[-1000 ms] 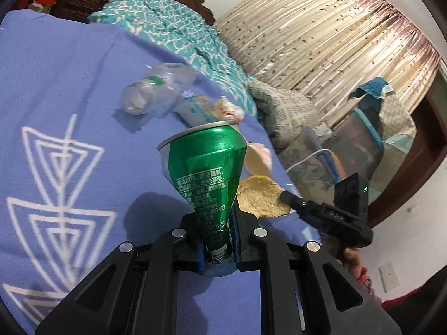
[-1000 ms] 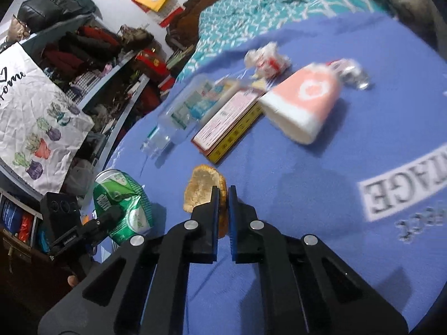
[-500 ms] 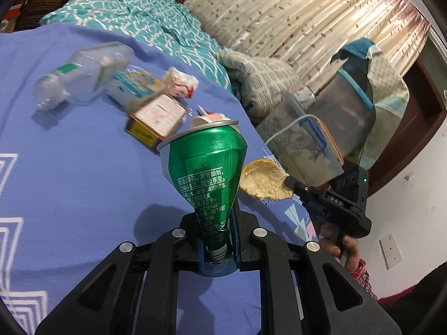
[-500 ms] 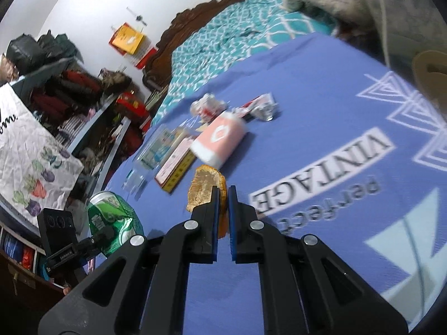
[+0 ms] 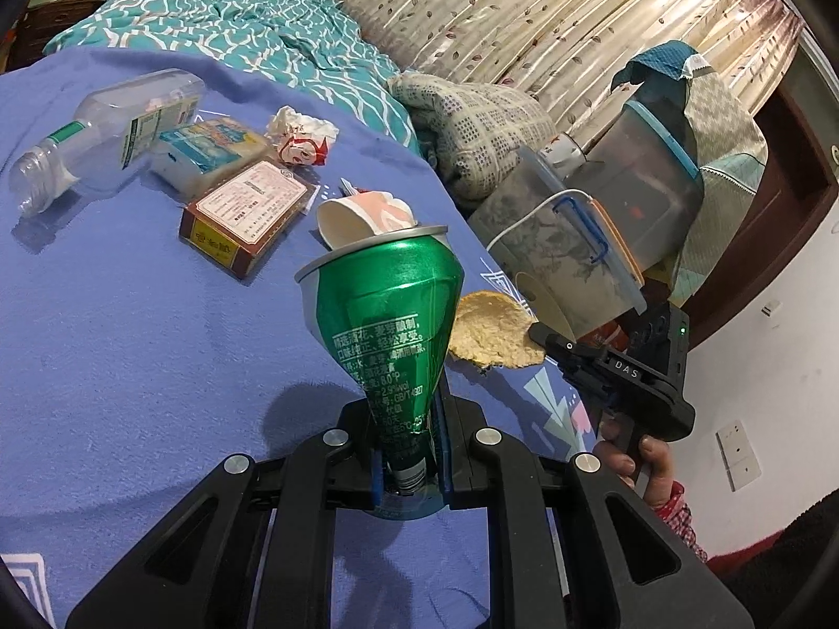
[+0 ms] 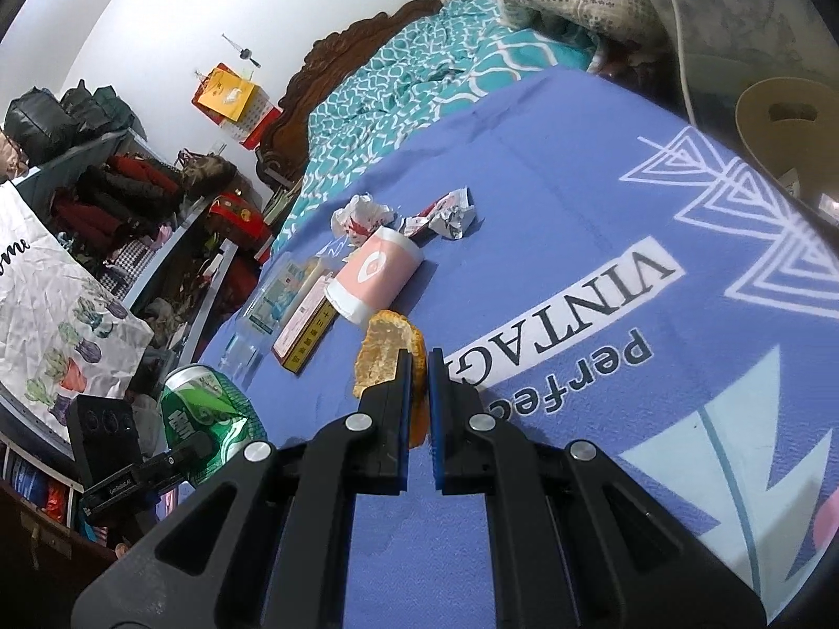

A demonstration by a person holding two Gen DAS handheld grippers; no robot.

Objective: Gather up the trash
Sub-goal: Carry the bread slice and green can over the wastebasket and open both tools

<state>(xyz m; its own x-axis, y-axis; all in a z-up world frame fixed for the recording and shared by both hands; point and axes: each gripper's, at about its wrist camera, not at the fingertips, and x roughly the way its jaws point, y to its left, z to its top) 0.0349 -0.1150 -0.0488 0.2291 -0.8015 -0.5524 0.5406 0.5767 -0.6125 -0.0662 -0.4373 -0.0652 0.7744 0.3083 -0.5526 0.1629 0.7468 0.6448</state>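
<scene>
Both views are evenly and brightly lit by soft indoor light. The crushed green metal can (image 5: 385, 325) carries a pale sheen and drops a soft shadow onto the blue printed bedspread (image 5: 131, 325) just behind the left hand-held gripper (image 5: 408, 464). Fisheye bending curves the edges (corners go black); focus is sharp throughout.

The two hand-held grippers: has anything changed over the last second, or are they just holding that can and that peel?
Both have swung away from the trash pile toward the bed's foot end. The left hand-held gripper keeps the crushed green can clamped; the right hand-held gripper keeps the orange peel. Nothing was picked up or released. The bottle, box and pink cup lie unmoved on the blue blanket.
</scene>
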